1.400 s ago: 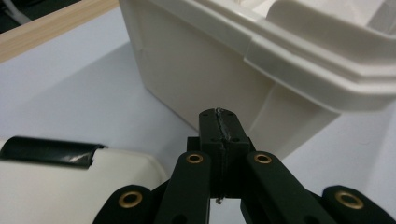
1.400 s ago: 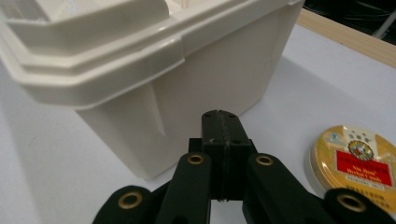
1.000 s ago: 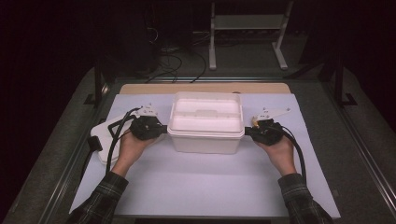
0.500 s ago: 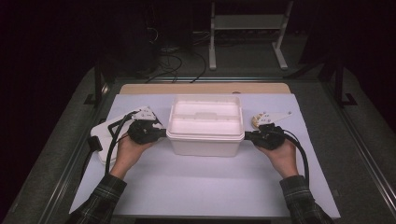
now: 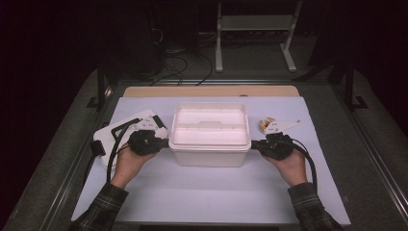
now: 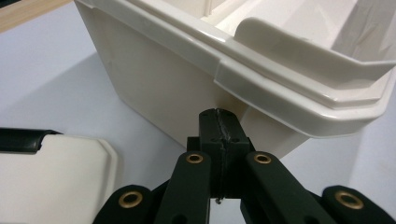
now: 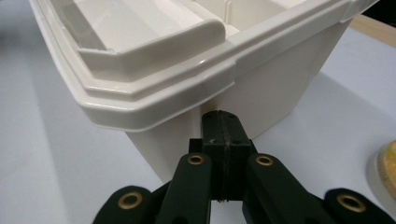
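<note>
A white plastic box (image 5: pixel 210 144) with an inner tray stands in the middle of the white sheet. My left gripper (image 5: pixel 163 143) is at its left end and my right gripper (image 5: pixel 255 144) at its right end. In the left gripper view the jaws are pressed together, and the left gripper (image 6: pixel 219 122) has its tip tucked under the box rim (image 6: pixel 280 88) against the end wall. The right gripper view shows the right gripper (image 7: pixel 220 122) likewise shut under the rim (image 7: pixel 154 100). Nothing sits between either pair of jaws.
A flat white lid (image 5: pixel 126 129) with a black latch lies left of the box, close to my left hand. A small round yellowish object (image 5: pixel 265 124) sits right of the box, behind my right gripper. A wooden strip (image 5: pixel 211 91) borders the far edge of the sheet.
The box and both grippers have shifted toward the person's side of the table. Both grippers stay shut at the box's ends.
</note>
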Available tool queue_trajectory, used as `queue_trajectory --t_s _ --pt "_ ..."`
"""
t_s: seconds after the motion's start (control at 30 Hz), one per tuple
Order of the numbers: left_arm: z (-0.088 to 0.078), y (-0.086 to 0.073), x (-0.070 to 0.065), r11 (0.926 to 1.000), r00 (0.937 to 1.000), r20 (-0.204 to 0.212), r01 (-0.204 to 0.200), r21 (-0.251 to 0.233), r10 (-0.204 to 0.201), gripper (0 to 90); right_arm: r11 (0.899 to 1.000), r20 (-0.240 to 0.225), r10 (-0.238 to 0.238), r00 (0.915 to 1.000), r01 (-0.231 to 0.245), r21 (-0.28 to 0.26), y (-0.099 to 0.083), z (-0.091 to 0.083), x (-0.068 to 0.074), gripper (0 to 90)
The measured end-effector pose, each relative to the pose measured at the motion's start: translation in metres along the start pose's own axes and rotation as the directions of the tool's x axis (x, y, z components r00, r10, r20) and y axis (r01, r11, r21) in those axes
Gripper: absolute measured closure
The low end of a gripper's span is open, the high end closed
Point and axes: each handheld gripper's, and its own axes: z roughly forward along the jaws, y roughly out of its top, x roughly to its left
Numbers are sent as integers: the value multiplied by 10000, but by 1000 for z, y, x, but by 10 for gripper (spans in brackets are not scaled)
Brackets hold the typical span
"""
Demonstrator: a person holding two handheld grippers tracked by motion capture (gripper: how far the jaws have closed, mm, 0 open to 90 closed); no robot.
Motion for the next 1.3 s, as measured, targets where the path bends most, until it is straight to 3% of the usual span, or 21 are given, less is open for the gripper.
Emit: queue_trajectory --t_s 0.57,0.8,1.3 --pt "-15 -13 -27 9990 9989 171 -429 99 428 900 9995 -82 -144 9999 146 271 -7 -12 20 898" --pt "-24 -23 -41 9988 9983 319 -487 96 484 900 9995 -196 -184 9996 189 265 -14 -20 36 898" --pt "-45 -42 -53 9990 9988 230 -436 -23 437 900 9980 -897 -542 9945 569 275 -21 -27 65 898"
